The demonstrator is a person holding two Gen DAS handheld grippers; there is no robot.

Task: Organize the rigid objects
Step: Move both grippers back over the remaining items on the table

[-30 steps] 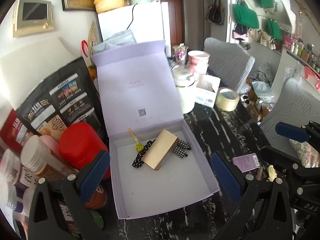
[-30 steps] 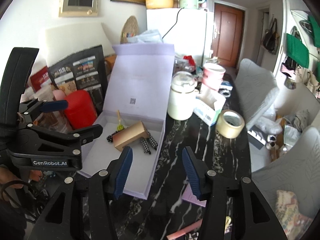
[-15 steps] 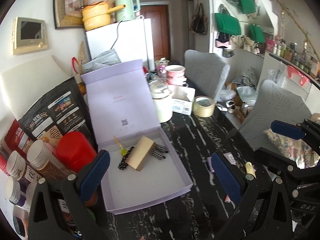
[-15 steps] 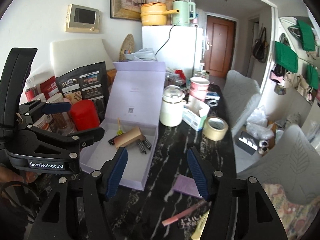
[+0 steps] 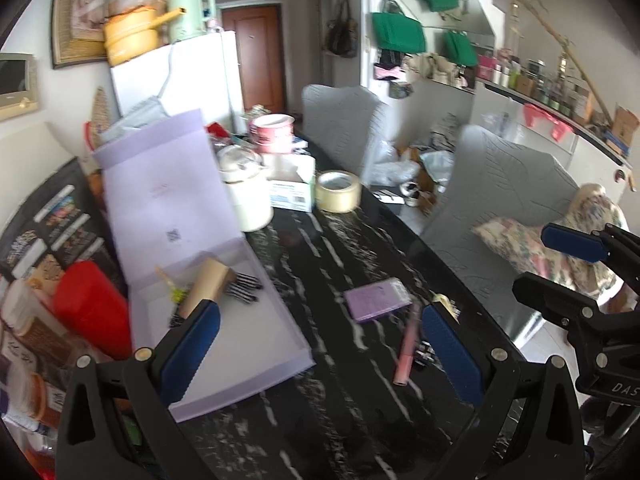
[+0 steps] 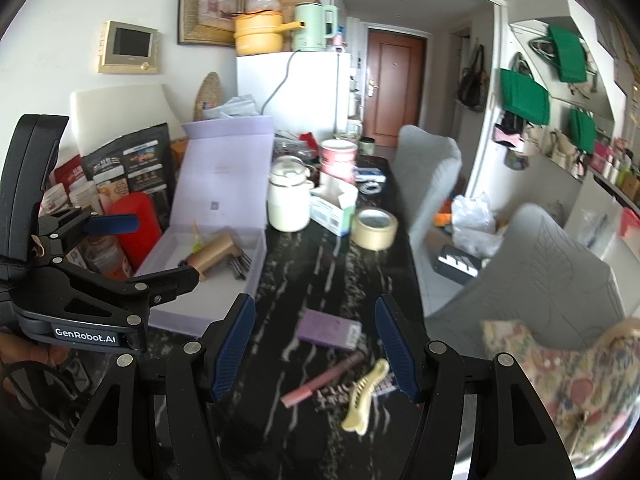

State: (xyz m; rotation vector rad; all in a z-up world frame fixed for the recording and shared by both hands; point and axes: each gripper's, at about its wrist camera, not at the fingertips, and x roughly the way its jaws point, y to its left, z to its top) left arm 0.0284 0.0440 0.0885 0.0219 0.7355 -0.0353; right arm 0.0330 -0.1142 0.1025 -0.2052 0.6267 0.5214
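With both grippers' jaws released and empty, the cream hair claw clip [image 6: 365,397] on the worktop [image 6: 320,272] looked light, stiff (likely slippery), best pinched across its spine.

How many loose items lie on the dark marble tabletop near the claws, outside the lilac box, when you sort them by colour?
Purple: 1, flat purple rectangular box
Pink: 1, slim pink tube
Cream: 1, cream plastic hair claw clip
Total: 3
A few small dark bits beside the pink tube are too blurred to count.
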